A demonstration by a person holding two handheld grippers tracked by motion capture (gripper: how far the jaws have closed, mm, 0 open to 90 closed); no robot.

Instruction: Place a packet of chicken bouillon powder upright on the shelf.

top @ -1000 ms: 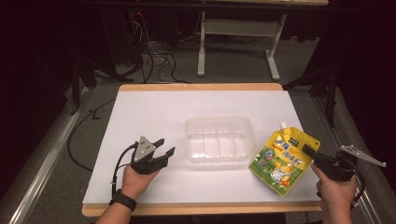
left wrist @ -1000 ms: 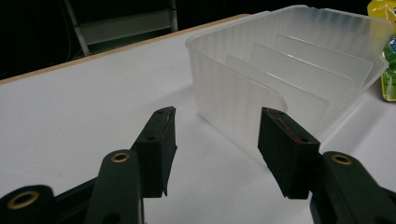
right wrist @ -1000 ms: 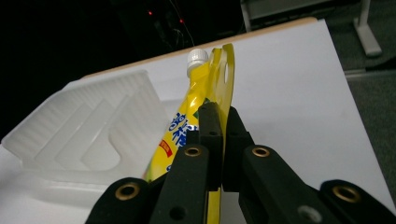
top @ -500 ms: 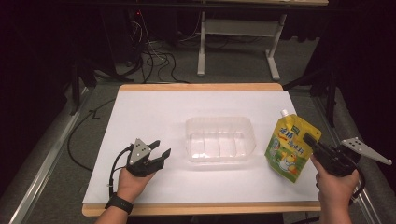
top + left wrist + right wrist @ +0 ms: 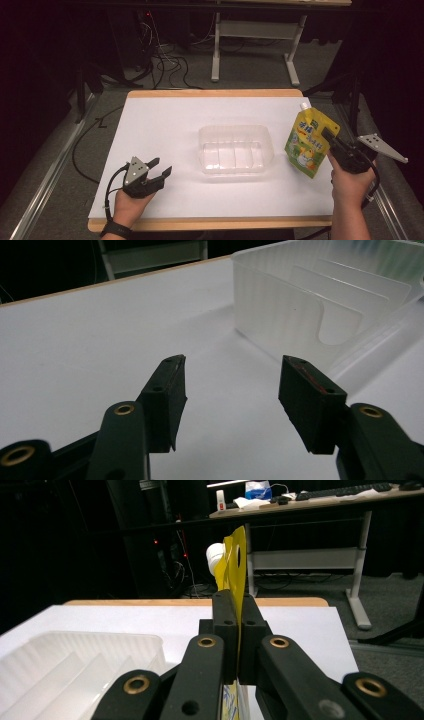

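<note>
A yellow spout pouch (image 5: 306,142) with a white cap hangs upright above the table's right side, pinched at its edge by my right gripper (image 5: 327,136). In the right gripper view the jaws of that gripper (image 5: 234,600) are shut on the pouch (image 5: 234,565), which rises edge-on between them. A clear plastic tray (image 5: 235,129) with ribbed dividers sits mid-table. My left gripper (image 5: 161,166) rests near the front left. Its jaws have just been opening and hold nothing. The left gripper view has the open gripper (image 5: 232,385) pointing at the tray's near wall (image 5: 280,305).
A white sheet (image 5: 165,125) covers the wooden table. The tray (image 5: 75,665) lies to the left of the pouch in the right gripper view. Cables and desk legs (image 5: 292,65) stand on the floor beyond the far edge.
My right gripper has raised the pouch from lying flat on the table to hanging upright. My left hand has slid slightly toward the front edge, with its jaws a little wider.
</note>
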